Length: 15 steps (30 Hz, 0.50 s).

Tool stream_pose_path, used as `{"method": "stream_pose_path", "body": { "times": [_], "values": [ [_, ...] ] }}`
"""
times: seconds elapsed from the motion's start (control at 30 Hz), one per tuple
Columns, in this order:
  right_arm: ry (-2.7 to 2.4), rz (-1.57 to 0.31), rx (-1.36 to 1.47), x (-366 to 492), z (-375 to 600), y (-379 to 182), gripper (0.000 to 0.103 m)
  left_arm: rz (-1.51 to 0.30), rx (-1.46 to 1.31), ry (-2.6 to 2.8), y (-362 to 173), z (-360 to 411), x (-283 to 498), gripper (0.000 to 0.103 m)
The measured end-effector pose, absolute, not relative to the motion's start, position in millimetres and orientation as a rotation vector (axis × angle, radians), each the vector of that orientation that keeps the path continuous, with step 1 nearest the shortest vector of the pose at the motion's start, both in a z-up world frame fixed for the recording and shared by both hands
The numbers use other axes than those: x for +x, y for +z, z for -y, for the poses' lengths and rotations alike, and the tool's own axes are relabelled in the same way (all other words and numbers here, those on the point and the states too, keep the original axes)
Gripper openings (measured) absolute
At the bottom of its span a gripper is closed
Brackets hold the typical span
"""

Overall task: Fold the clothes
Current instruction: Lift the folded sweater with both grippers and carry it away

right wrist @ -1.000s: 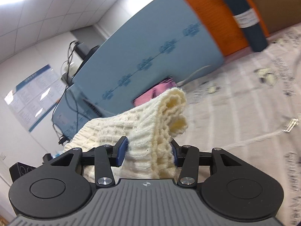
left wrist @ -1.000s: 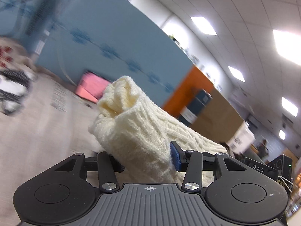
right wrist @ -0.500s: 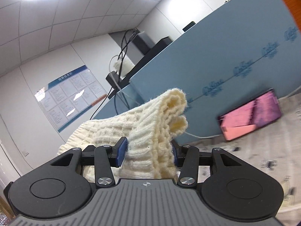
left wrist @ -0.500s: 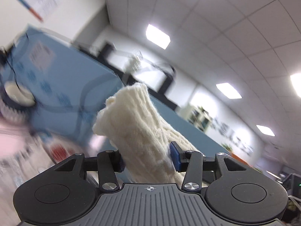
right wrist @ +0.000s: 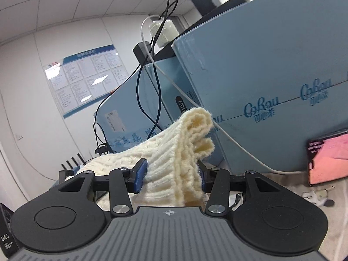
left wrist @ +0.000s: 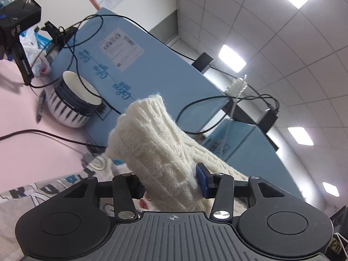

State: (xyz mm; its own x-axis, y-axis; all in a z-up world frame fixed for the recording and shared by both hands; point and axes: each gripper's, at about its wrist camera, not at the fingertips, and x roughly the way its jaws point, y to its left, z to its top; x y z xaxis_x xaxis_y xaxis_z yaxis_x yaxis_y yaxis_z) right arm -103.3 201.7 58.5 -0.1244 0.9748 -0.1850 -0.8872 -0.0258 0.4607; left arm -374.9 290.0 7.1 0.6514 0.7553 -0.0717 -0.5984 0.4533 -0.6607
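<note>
The left gripper [left wrist: 171, 183] is clamped on a bunched fold of the cream knitted sweater [left wrist: 152, 143], which is pressed between its blue pads and stands up beyond them. The right gripper [right wrist: 171, 175] is likewise clamped on a ribbed edge of the same sweater [right wrist: 184, 148]. The garment is held up between both grippers. Behind the left gripper, a striped bowl [left wrist: 71, 102] is seen against blue cartons [left wrist: 152, 69]. A pink-screened phone [right wrist: 328, 158] is propped against the cartons.
</note>
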Motion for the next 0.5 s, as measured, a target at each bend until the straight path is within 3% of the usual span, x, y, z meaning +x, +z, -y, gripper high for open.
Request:
{"method": "stream_pose_path", "body": {
  "times": [0.37,0.5],
  "values": [
    [1.615,-0.607,0.082,-73.9,-233.3,9.4,0.046,0.026,-0.617,0.971,-0.8,-294.1,-343.6,0.047],
    [1.572,-0.621,0.027,-73.7,-237.2,-4.1,0.049,-0.06,-0.689,1.043,0.1,-291.0,-340.6,0.067]
  ]
}}
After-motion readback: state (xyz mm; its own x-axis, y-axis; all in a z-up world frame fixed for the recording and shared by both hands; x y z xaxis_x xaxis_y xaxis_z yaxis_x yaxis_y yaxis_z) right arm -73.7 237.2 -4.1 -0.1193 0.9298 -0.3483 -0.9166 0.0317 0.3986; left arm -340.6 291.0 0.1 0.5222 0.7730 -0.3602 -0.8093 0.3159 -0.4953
